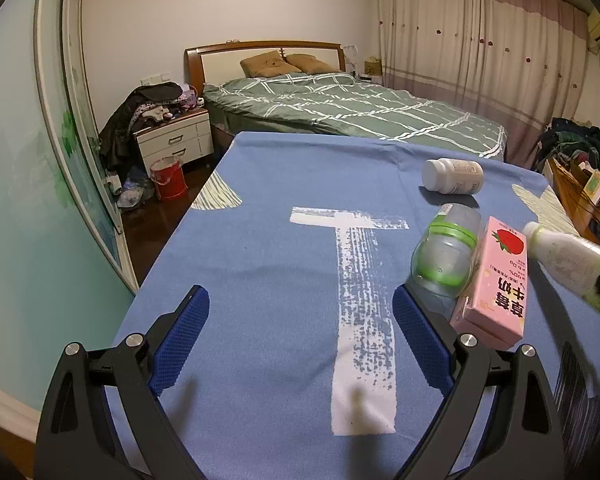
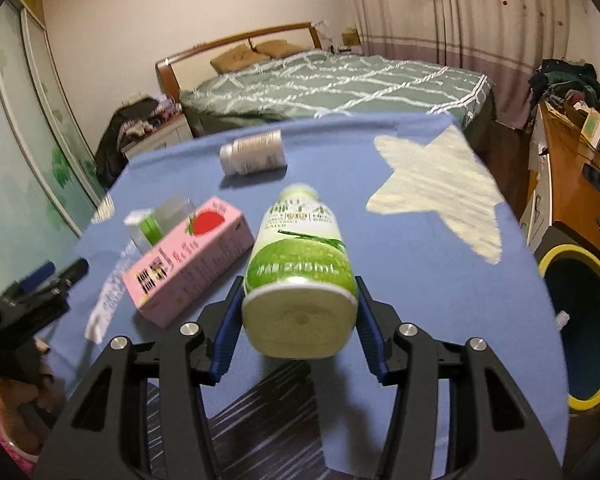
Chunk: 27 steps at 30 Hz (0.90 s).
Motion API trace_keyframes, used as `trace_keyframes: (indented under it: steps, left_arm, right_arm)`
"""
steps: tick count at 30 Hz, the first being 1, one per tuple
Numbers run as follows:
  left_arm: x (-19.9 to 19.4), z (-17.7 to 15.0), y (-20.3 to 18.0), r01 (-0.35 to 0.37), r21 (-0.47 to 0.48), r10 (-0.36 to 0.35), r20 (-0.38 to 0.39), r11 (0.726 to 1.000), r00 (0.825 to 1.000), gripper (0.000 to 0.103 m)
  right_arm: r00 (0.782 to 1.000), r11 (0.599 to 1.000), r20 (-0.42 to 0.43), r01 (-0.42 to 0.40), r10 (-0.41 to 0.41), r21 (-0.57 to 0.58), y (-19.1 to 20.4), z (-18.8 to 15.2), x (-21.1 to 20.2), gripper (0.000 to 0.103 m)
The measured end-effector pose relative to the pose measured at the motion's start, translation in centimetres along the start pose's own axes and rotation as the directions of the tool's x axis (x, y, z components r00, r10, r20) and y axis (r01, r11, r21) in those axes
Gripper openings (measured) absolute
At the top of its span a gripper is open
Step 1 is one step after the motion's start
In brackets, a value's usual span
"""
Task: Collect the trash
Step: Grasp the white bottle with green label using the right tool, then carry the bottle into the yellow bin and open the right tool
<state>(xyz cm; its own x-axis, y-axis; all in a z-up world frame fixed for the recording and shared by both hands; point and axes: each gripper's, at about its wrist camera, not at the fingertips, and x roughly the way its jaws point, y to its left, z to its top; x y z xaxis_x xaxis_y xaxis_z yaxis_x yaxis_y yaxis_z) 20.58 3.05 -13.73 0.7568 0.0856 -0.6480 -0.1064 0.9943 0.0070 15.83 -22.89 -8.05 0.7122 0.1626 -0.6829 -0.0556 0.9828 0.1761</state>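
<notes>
My right gripper (image 2: pixel 299 280) is shut on a white-and-green drink bottle (image 2: pixel 300 264), lifted off the blue cloth with its base toward the camera. In the left wrist view the same bottle (image 1: pixel 568 264) hangs blurred at the right edge. Lying on the cloth are a pink strawberry milk carton (image 2: pixel 188 256) (image 1: pixel 496 280), a clear bottle with green bands (image 1: pixel 446 256) (image 2: pixel 156 220) tucked against it, and farther back a white pill bottle (image 1: pixel 452 176) (image 2: pixel 254 156). My left gripper (image 1: pixel 300 296) stands open over the cloth with nothing between its fingers, just left of the clear bottle.
A dark bin with a yellow rim (image 2: pixel 556 254) stands off the table's right edge. The blue cloth (image 1: pixel 260 240) covers the table. Beyond it are a bed (image 1: pixel 340 108), a cluttered nightstand (image 1: pixel 176 136), a red bucket (image 1: pixel 168 180) and a crowded desk (image 2: pixel 568 168).
</notes>
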Motion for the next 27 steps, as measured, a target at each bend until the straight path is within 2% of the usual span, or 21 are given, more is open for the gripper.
trace_keyframes:
  steps: [9, 19, 27]
  left_arm:
    - [0.0, 0.0, 0.0, 0.000, -0.002, 0.000, -0.001, 1.000, 1.000, 0.092]
    - [0.0, 0.0, 0.0, 0.001, -0.005, -0.001, -0.001, 1.000, 1.000, 0.092]
    - [0.0, 0.0, 0.1, 0.003, -0.006, -0.003, -0.007, 1.000, 1.000, 0.092]
  right_arm:
    - [0.996, 1.000, 0.089, -0.013, 0.012, 0.006, -0.6, 1.9, -3.7, 0.050]
    - [0.996, 1.000, 0.090, -0.011, 0.010, 0.016, -0.9, 2.7, -3.7, 0.050]
    - [0.993, 0.998, 0.122, -0.014, 0.006, 0.067, -3.4, 3.2, -5.5, 0.050]
